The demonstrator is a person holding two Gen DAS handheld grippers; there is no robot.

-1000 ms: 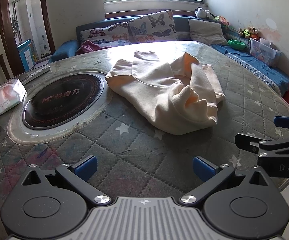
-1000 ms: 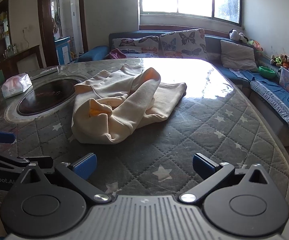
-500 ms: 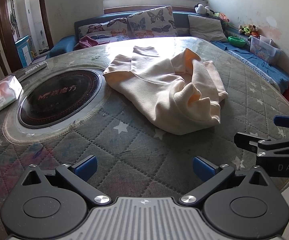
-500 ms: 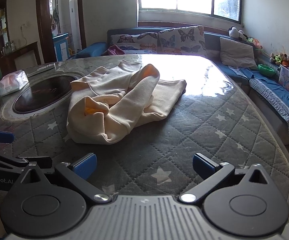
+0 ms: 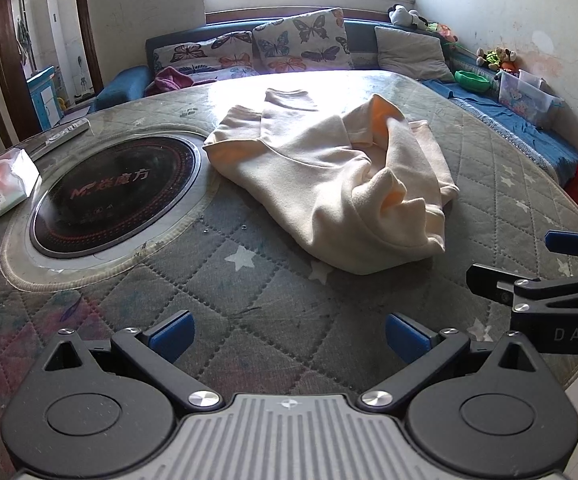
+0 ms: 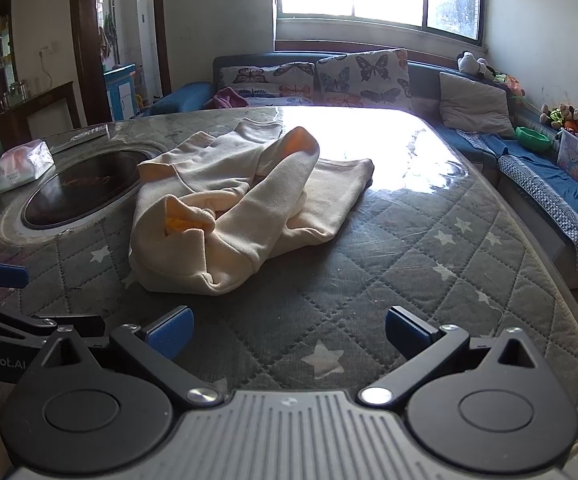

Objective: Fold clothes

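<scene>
Sweatshirt: the cream sweatshirt (image 5: 329, 172) lies crumpled on the worktop, just to the right of the black round hob. It is bunched, not flat; one part arches up over the body and shows its orange-tinted inner side. No neat folded shape shows, so by my judgement the folding is not done.

Worktop: the worktop (image 5: 249, 304) is large and rounded, with a grey quilted star cover under a clear sheet. The broad level surface suits laying a garment out, which is likely why the sweatshirt lies here.

Hob: the hob (image 5: 113, 196) is set flush into the worktop and serves as the landmark. The sweatshirt's near-left edge lies just beside its pale rim; whether it overlaps the rim I cannot tell.

Left hand-held gripper: the left hand-held gripper (image 5: 287, 330) is released, its blue fingers spread wide and empty. It sits on the near side of the hob, low over the worktop and apart from the cloth, aimed toward it.

Right hand-held gripper: the right hand-held gripper (image 6: 289, 328) is likewise released and empty, further right of the hob, facing the sweatshirt's near bulge. Both spread wide fits readying for a two-point pinch on cloth.

Tissue pack: the tissue pack (image 5: 1, 188) sits left of the hob, well clear of the garment.
</scene>
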